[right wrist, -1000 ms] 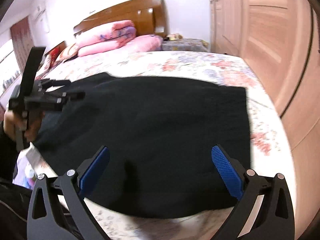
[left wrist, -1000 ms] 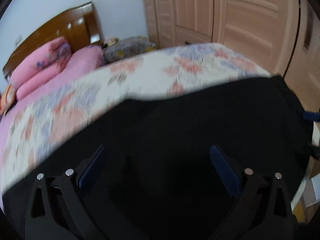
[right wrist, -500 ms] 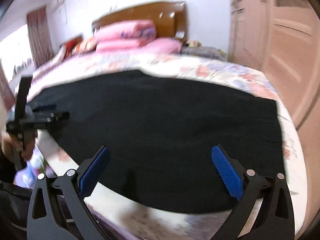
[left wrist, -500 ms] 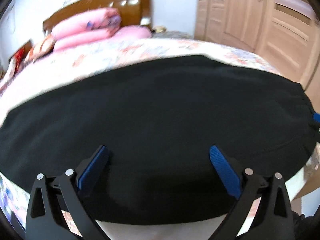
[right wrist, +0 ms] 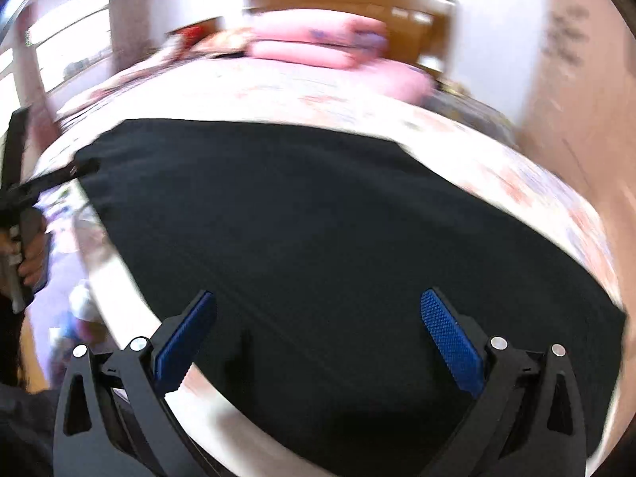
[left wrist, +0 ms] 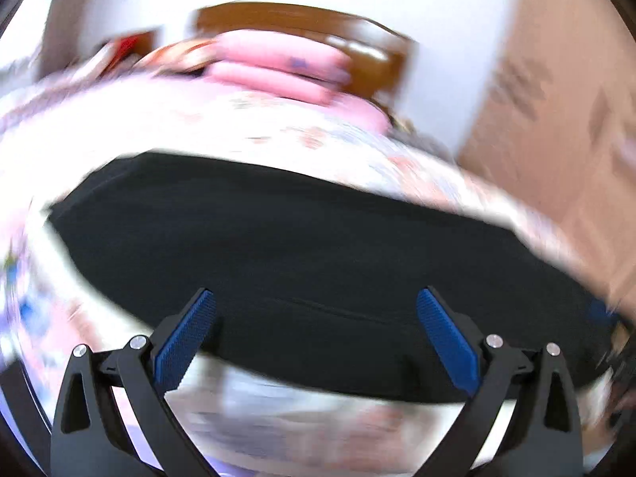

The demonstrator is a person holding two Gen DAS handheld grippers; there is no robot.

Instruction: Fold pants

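Two grippers are in your hands, both with blue pads spread wide and nothing between them. Your left gripper (left wrist: 314,306) hangs above the near edge of the black pants (left wrist: 302,262). Your right gripper (right wrist: 318,310) hangs over the same garment, near its right end. The pants lie flat as a wide dark slab across the floral bedspread (right wrist: 516,175). Pink folded quilts (right wrist: 318,39) sit at the wooden headboard (right wrist: 421,8). Both views are motion-blurred. Your left hand (right wrist: 30,254) shows at the right view's left edge.
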